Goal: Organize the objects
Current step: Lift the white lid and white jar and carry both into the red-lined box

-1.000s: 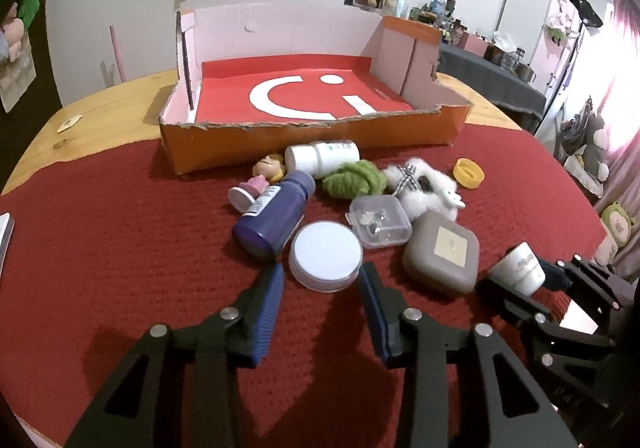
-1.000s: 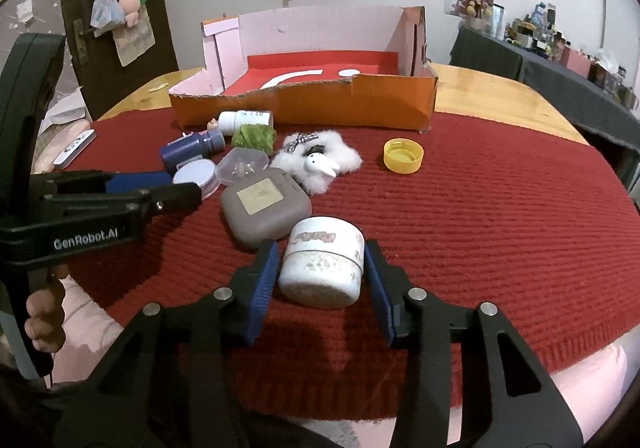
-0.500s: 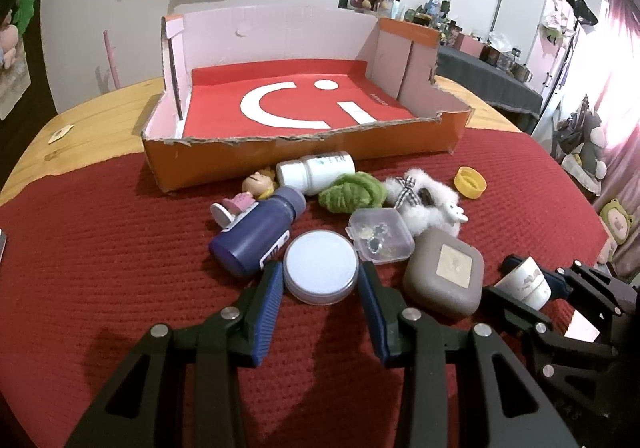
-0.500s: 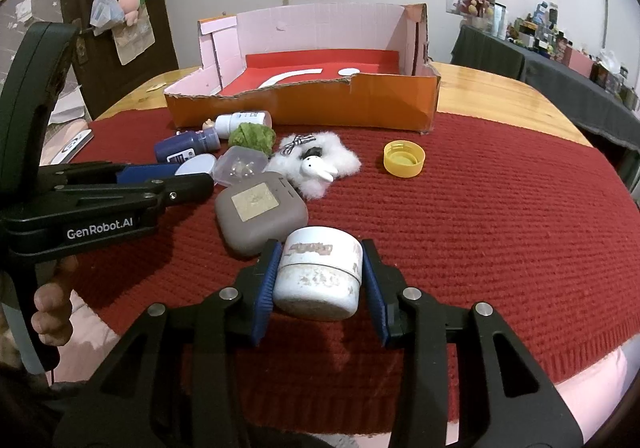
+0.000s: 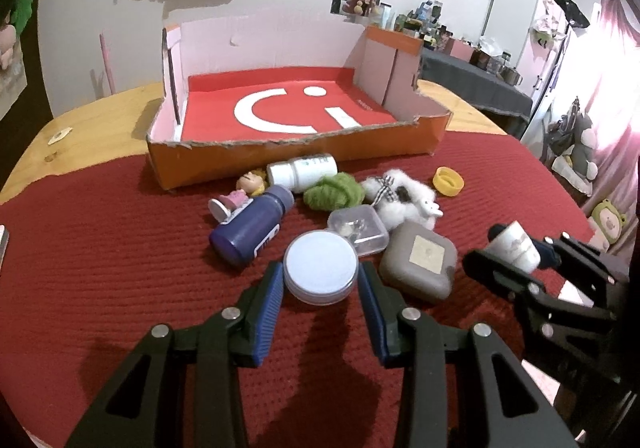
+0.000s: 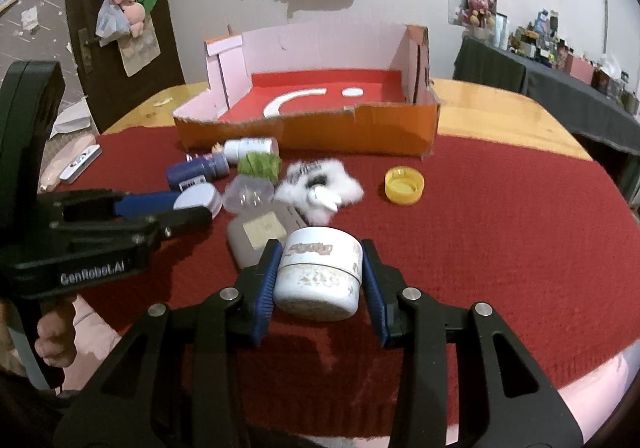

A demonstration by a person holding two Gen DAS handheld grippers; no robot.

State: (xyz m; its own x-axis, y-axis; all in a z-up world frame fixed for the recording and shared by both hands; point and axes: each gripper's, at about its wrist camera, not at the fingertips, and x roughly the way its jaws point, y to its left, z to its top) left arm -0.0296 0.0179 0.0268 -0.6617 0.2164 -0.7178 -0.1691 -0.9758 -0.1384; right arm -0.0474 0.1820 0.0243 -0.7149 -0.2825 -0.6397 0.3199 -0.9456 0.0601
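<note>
My left gripper [image 5: 320,280] is shut on a flat round white-lidded tin [image 5: 320,266] and holds it just above the red cloth. My right gripper [image 6: 318,272] is shut on a worn white cream jar [image 6: 318,274], lifted off the cloth; it also shows in the left wrist view [image 5: 514,246]. An open orange cardboard box [image 5: 296,152] with a red floor stands behind the pile. The pile holds a blue bottle [image 5: 250,226], a white pill bottle [image 5: 302,172], a small doll [image 5: 240,194], green yarn [image 5: 334,194], a clear case [image 5: 358,230], a white fluffy toy [image 5: 404,200] and a grey square case [image 5: 420,260].
A yellow cap [image 5: 448,181] lies alone to the right of the pile. The red cloth [image 5: 100,248] covers a round wooden table [image 5: 80,128]. A remote [image 6: 80,164] lies at the left edge. A dark cluttered side table [image 6: 560,88] stands at the far right.
The left gripper closed on the white-lidded tin and lifted it slightly. The right gripper closed on the cream jar and raised it off the cloth, toward the box.
</note>
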